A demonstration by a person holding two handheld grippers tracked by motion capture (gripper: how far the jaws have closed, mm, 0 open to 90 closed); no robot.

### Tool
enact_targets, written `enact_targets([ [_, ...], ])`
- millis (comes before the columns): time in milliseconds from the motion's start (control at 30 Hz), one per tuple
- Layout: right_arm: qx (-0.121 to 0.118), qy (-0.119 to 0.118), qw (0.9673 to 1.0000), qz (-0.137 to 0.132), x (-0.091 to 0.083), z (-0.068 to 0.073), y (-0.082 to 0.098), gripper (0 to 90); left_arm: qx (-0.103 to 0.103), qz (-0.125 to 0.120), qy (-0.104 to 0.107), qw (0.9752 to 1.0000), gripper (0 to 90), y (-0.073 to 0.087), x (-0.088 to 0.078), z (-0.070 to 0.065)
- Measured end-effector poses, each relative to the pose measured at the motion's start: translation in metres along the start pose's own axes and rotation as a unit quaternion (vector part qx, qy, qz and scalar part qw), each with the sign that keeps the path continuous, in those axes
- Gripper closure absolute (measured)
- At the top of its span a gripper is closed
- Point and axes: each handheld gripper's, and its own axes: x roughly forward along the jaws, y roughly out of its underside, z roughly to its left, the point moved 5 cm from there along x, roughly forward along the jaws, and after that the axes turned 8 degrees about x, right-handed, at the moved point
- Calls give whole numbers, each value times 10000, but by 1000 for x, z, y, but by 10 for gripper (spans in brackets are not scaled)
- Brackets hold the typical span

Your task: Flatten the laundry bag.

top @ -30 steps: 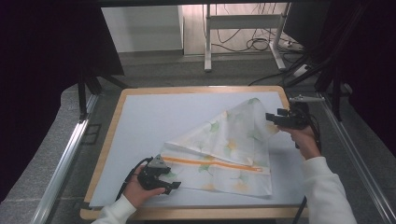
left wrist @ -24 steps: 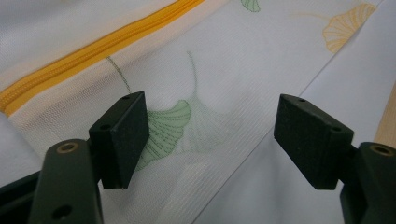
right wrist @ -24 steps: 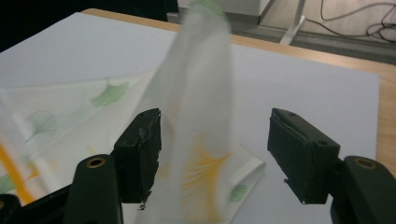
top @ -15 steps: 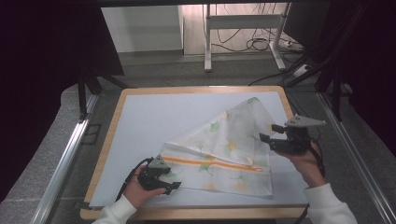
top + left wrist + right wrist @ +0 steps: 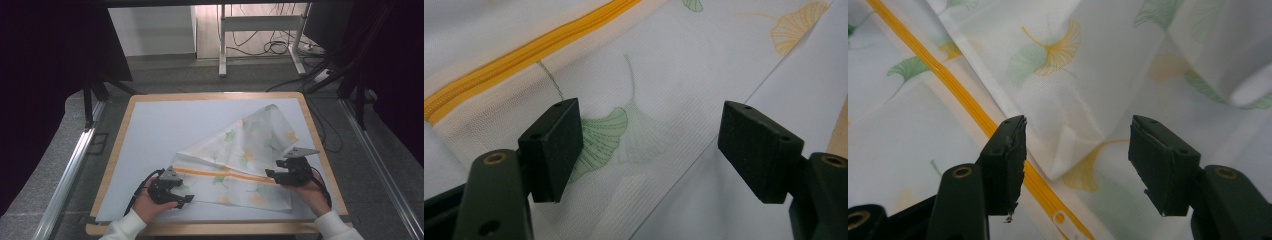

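The right gripper (image 5: 270, 173) hangs over the near right part of the pillowcase (image 5: 240, 155), its jaws apart with nothing pinched though they have just been closing a little; the left gripper (image 5: 190, 199) waits spread wide at the near left corner. The cloth looks light, limp and prone to slide, so a hem or corner beside the orange zipper (image 5: 225, 174) seems the best hold. Its long axis follows that zipper across the white board (image 5: 150, 135), one flap folded up toward the far right.
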Motion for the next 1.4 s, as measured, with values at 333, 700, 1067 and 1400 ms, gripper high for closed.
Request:
enact_targets([
  [333, 21, 38, 10000, 89, 4, 3, 9, 401, 63, 3, -73, 10000, 263, 0, 0, -1],
  [700, 11, -54, 9998, 171, -16, 14, 41, 401, 194, -124, -170, 9996, 268, -19, -1, -7],
  [1067, -37, -74, 9996, 255, -21, 18, 58, 416, 595, -374, 167, 9974, 267, -114, 36, -45],
  [1400, -139, -53, 9995, 279, -20, 21, 63, 424, 729, -239, 203, 9968, 247, -177, 95, -62],
])
